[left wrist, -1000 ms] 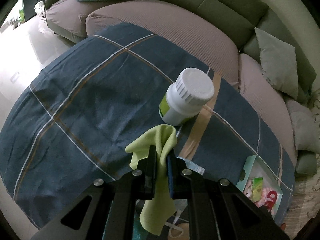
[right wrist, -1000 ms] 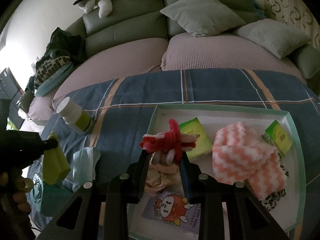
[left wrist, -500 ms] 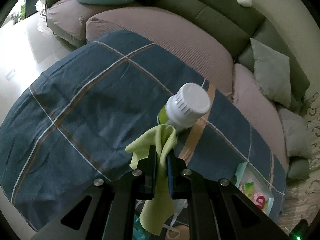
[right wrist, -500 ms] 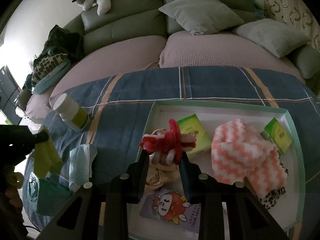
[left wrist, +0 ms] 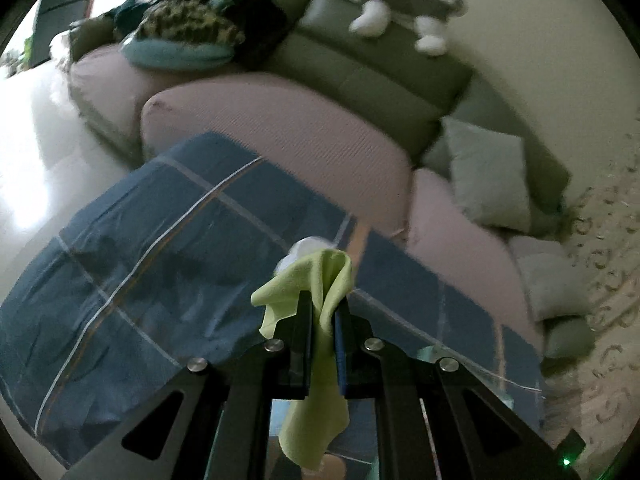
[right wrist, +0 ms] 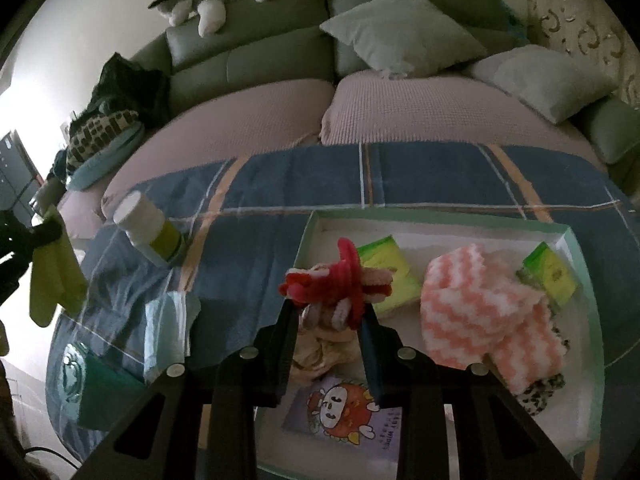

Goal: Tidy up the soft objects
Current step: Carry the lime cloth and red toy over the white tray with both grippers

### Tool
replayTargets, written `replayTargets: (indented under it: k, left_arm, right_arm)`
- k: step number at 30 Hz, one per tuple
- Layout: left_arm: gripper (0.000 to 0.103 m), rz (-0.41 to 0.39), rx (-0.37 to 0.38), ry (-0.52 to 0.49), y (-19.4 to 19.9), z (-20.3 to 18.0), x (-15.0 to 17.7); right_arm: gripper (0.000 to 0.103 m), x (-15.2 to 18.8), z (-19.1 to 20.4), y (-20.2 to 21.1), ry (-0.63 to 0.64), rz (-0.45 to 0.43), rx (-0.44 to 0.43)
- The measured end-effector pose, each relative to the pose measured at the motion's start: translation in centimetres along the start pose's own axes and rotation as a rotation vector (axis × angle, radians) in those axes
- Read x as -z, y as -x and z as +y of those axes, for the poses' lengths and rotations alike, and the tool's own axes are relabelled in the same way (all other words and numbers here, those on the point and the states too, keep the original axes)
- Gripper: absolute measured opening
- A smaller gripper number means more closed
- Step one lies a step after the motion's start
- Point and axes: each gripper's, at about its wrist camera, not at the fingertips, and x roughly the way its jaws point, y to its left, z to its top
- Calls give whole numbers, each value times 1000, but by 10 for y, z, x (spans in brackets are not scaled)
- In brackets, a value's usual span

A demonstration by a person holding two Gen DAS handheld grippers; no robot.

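Big blue plaid blanket [right wrist: 300, 184] spread over the seat, and on it the pale green tray [right wrist: 576, 240], already filling up. Inside I count one pink-and-white zigzag cloth [right wrist: 480, 312], two small green boxes [right wrist: 384, 268], one cartoon wipes packet [right wrist: 344, 408], and a crumpled beige piece under the jaws that I can't identify. So that much looks sorted.

Still outside: one light blue cloth [right wrist: 168, 328] lying on the blanket beside one white bottle [right wrist: 148, 232], which is no soft thing.

Two items are in the air. The right gripper [right wrist: 328, 308] is clamped on a red-and-pink fuzzy toy [right wrist: 340, 284] above the tray's left end. The left gripper [left wrist: 322, 312] is closed tight on one yellow-green cloth [left wrist: 316, 280], hanging well left of the tray.
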Motion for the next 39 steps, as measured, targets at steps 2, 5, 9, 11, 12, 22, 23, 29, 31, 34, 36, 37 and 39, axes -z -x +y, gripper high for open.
replayTargets:
  k: [2, 5, 9, 11, 12, 22, 23, 29, 31, 34, 36, 37, 39]
  left_arm:
    - [9, -19, 32, -32, 10, -12, 0]
    - [9, -29, 77, -72, 18, -29, 0]
    - [9, -24, 117, -135, 20, -53, 6]
    - [9, -2, 144, -171, 17, -67, 15]
    - [9, 10, 156, -184, 16, -74, 17]
    - [10, 129, 259, -353, -3, -143, 57]
    - [10, 144, 265, -370, -5, -150, 63]
    - [10, 263, 299, -425, -32, -179, 98]
    - [10, 292, 285, -445, -42, -185, 109]
    - [10, 327, 249, -467, -59, -191, 121]
    - [10, 360, 218, -481, -72, -190, 130]
    - [10, 378, 208, -479, -78, -189, 133]
    - [10, 412, 191, -479, -90, -187, 139]
  right_arm:
    - [32, -3, -8, 11, -19, -28, 11]
    - [32, -5, -25, 28, -55, -67, 43]
    - [32, -7, -52, 49, -110, -111, 103]
    - [32, -7, -66, 58, -136, -127, 137]
    - [32, -6, -74, 63, -150, -134, 156]
    - [32, 7, -155, 100, -307, -160, 326]
    - [32, 8, -160, 102, -316, -159, 333]
    - [32, 15, -183, 84, -357, -99, 339]
    - [32, 17, -183, 73, -356, -67, 331]
    - [32, 20, -181, 57, -351, -33, 311]
    - [32, 23, -181, 50, -349, -18, 301]
    - [32, 25, -181, 45, -351, -8, 298]
    - [32, 29, -183, 36, -359, 12, 295]
